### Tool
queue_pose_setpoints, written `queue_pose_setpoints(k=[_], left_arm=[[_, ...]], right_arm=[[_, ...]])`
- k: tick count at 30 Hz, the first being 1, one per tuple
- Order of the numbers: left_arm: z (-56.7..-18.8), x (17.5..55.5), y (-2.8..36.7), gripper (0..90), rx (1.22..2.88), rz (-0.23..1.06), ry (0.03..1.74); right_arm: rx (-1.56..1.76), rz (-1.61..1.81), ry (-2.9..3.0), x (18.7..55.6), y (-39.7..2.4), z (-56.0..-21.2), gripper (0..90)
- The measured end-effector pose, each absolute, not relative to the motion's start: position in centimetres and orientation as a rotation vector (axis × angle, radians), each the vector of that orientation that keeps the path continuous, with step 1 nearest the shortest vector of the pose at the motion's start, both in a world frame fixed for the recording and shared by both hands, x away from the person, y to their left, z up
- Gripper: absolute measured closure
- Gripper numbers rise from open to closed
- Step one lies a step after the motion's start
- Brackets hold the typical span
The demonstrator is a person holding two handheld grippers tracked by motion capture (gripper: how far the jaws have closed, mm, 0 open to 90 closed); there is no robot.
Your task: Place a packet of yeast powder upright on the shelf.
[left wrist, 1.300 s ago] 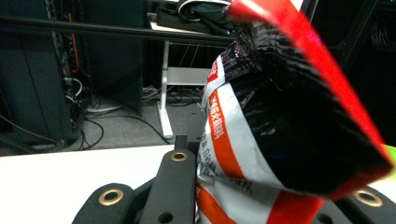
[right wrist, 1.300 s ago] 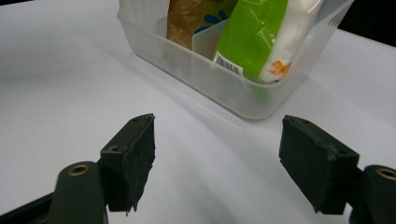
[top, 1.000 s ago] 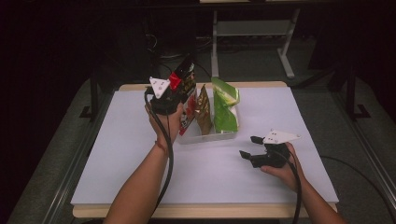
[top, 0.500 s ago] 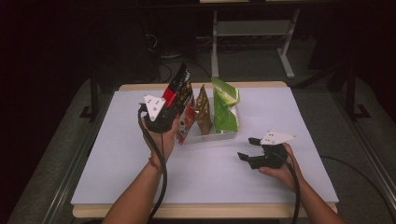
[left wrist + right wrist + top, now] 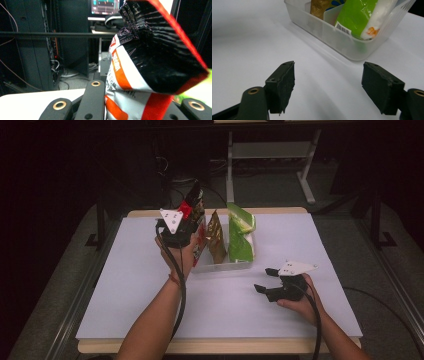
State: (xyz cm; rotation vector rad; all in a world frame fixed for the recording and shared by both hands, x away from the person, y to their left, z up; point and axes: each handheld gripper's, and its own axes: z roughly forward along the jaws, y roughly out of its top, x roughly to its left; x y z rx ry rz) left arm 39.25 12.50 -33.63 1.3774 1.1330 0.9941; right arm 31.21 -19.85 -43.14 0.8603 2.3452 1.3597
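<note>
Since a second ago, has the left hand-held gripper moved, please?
Yes: the left hand-held gripper, with the red bag, has shifted left, away from the green bag.

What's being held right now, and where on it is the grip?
The left gripper is shut on the red and black snack bag, near its crimped top. The right gripper holds nothing.

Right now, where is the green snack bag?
In the high view, the green snack bag stands upright at the right end of the clear plastic bin near the table's middle, beside the gold bag. The right gripper rests in front of it.
</note>
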Motion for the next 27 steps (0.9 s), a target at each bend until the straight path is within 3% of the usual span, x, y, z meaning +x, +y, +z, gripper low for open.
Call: queue_pose_setpoints(k=[13, 27], left_arm=[[-37.0, 39.4, 13.1, 79.3, 1.421, 0.93, 1.101], [-37.7, 39.2, 13.7, 78.7, 1.494, 0.945, 1.039]], right_arm=[[0.845, 1.363, 2.354, 31.1, -19.7, -43.1, 25.7], [0.844, 1.359, 2.352, 31.1, -19.7, -43.1, 25.8]])
